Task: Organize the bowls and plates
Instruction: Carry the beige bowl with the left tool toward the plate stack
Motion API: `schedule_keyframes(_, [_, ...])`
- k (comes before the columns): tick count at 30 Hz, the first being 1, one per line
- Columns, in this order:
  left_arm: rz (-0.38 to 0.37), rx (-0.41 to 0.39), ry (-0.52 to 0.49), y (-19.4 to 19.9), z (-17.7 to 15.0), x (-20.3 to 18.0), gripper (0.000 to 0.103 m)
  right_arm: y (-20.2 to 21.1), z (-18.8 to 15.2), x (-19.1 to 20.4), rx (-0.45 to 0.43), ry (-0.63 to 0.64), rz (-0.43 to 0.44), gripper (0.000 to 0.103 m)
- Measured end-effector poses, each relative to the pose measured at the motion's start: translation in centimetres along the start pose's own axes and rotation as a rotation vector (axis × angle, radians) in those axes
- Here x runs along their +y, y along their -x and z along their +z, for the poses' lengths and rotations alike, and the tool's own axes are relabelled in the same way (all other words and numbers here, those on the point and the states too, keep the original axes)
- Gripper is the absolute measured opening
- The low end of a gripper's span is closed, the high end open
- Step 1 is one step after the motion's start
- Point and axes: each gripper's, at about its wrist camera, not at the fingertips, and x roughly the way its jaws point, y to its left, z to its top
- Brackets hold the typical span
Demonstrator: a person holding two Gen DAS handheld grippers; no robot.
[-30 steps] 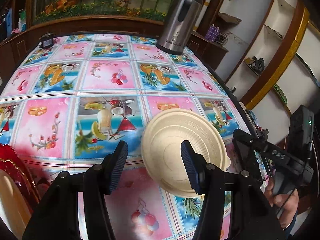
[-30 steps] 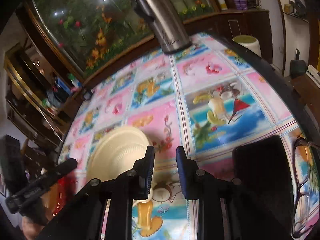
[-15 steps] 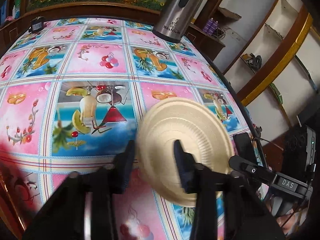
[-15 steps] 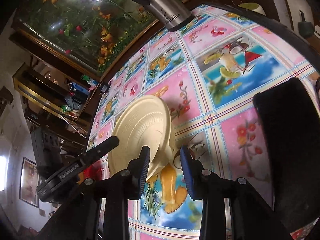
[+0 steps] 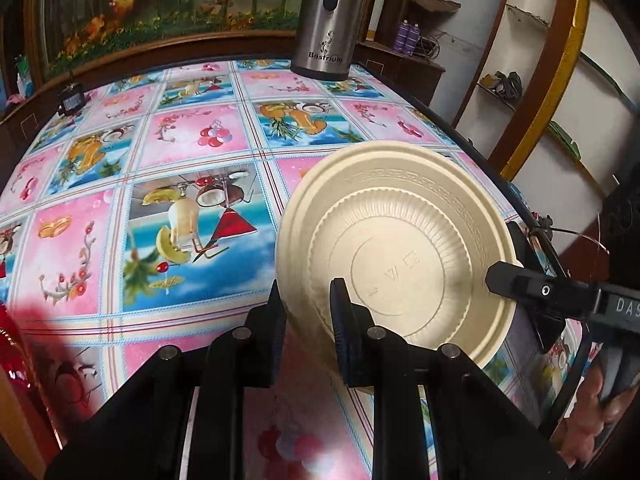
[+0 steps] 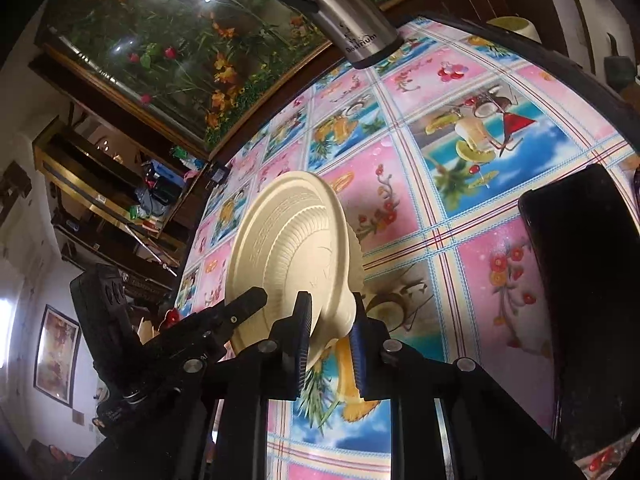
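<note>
- A cream plate (image 5: 400,256) is held tilted above the counter (image 5: 188,152), its underside turned toward the left wrist view and its rim raised off the patterned cloth.
- The left gripper (image 5: 308,320) is seen with its jaws closing on the plate's near rim; one finger lies behind the rim, the other across the ribbed underside.
- The right gripper (image 6: 330,344) is seen with its jaws closing on the opposite rim; in the right wrist view the plate (image 6: 292,264) stands almost on edge, with its lower edge between the two pads.
- In the left wrist view the tip of the right gripper (image 5: 520,286) is met at the plate's right edge, close to the counter's dark border.
- A steel flask (image 5: 326,20) is placed at the far edge of the counter, well apart from the plate.
- A flat black object (image 6: 580,280) lies near the counter's edge on the right of the right wrist view, beside the right gripper.
- A red item (image 5: 12,364), blurred, is cut off at the lower left of the left wrist view.
- The wide middle of the cloth between plate and flask is left bare.
</note>
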Motion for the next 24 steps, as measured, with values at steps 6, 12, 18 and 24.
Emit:
schedule_keyframes(6, [0.045, -0.030, -0.029, 1.3, -0.9, -0.3, 0.019, 0.2, -0.9, 0.5, 0.015, 0.005, 0.021, 0.018])
schedule_keyframes(12, [0.073, -0.054, -0.047, 2.3, -1.8, -0.3, 0.019, 0.0, -1.6, 0.8, 0.025, 0.013, 0.020, 0.018])
schedule_keyframes(18, [0.086, -0.079, -0.055, 3.2, -2.3, -0.2, 0.020, 0.2, -2.0, 1.5, 0.027, 0.025, 0.025, 0.018])
schedule_keyframes(24, [0.105, -0.112, -0.067, 4.4, -2.6, -0.1, 0.020, 0.4, -2.2, 2.3, 0.022, 0.044, 0.026, 0.018])
